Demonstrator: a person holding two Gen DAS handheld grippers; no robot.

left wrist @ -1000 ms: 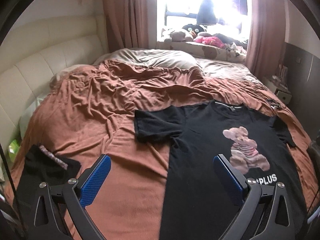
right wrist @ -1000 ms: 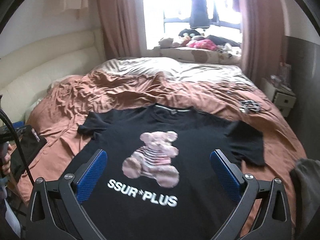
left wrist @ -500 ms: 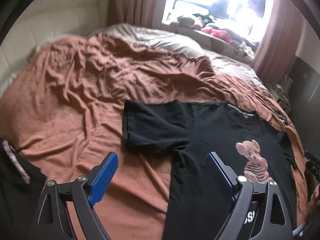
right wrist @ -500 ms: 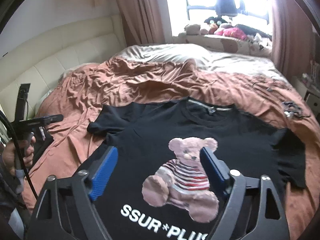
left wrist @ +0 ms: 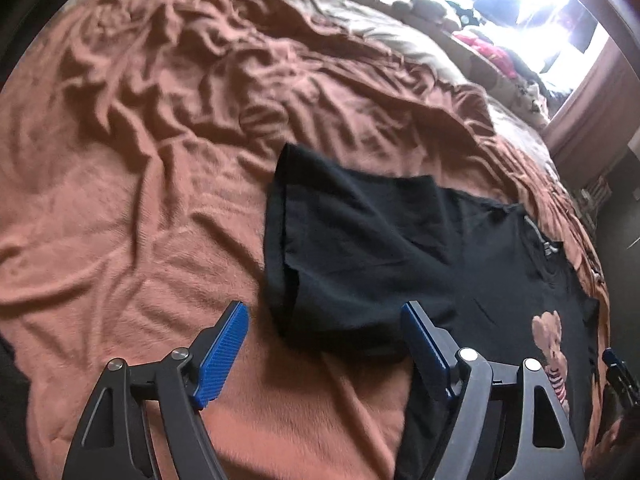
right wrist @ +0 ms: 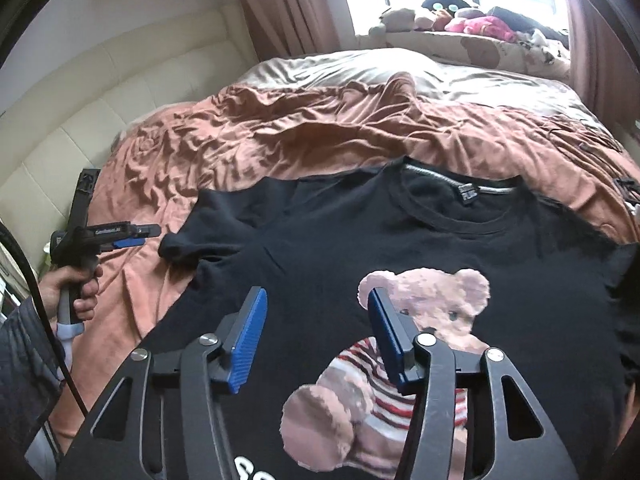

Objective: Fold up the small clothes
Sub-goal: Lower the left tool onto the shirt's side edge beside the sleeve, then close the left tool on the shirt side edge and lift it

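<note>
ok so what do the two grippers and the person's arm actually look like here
Both grippers are black frames with triangular cut-outs and silver round bolts. The left gripper and right gripper each carry two fingers with ribbed blue pads. Seen from the right wrist, the left one has a pistol-style black handle with small white lettering, a black cable trailing by it, and a dark grey sleeve.

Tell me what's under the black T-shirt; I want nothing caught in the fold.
The black T-shirt lies flat on the rust-brown bedspread. No lump shows, but whatever it covers stays hidden.
</note>
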